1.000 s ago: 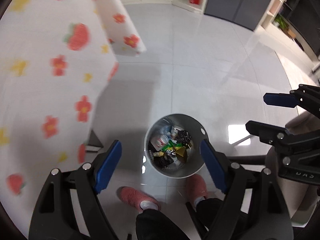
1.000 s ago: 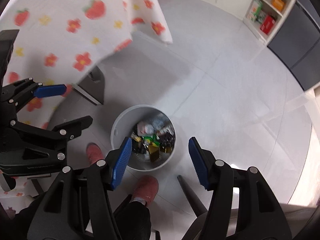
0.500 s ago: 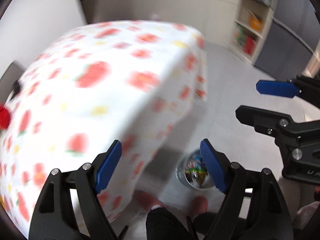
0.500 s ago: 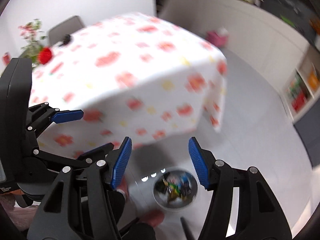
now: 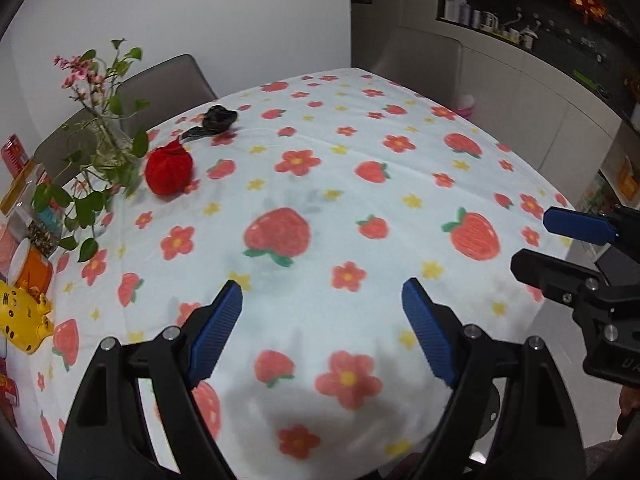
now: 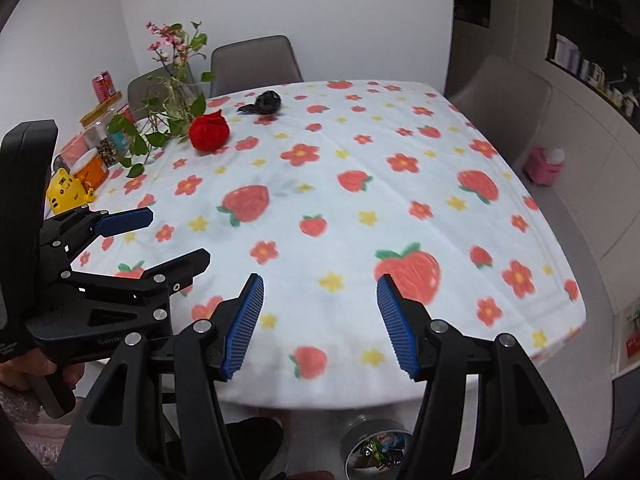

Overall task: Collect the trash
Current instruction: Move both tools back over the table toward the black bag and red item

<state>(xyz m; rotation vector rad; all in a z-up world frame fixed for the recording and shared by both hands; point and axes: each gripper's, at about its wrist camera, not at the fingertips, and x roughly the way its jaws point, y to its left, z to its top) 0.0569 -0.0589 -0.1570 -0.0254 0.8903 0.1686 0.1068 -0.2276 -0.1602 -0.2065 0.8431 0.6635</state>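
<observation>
A white cloth printed with strawberries and flowers point(image 6: 360, 168) covers the counter. Along its far left edge stands a glass vase of pink blossom and green leaves point(image 6: 176, 80), with a red can point(image 6: 103, 85) and several jars point(image 6: 96, 136) crowded behind and beside it. A yellow cat-shaped figure point(image 6: 64, 188) sits nearest the edge. 2 grey chairs point(image 6: 256, 64) are pushed in at the far side, a third at the right end. On the floor by the right wall rests a pink container point(image 6: 545, 165).

A crumpled black scrap point(image 5: 218, 119) lies at the table's far end, behind a red bundle point(image 5: 168, 169).
</observation>
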